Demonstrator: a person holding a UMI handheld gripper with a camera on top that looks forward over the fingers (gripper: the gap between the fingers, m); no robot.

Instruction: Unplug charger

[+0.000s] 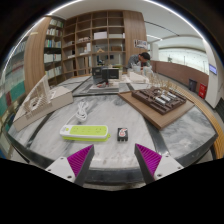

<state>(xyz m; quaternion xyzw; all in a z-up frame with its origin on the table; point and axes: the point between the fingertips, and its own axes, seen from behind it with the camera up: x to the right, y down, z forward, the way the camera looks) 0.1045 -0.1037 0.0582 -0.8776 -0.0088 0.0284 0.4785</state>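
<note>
While the hand-held gripper (113, 160) is held low over the near edge of the bench (150, 135), its two fingers are spread wide with nothing caught between them, magenta pads (80, 157) facing inward. Just ahead of the fingers, a small white charger block (123, 135) with a dark face can be seen lying on the pale bench top, apart from both fingers. Just to its left, a yellow-green flat case (84, 131) is laid, also untouched. A white cable (83, 107) is looped further back on the bench, though whether it's joined to the charger can't be made out. Off to the right, a wooden tray (163, 101) loaded with dark bits is set at an angle. Beyond all that, wooden shelving (95, 40) is stacked with boxes, and a person (145, 62) is seen by it.
</note>
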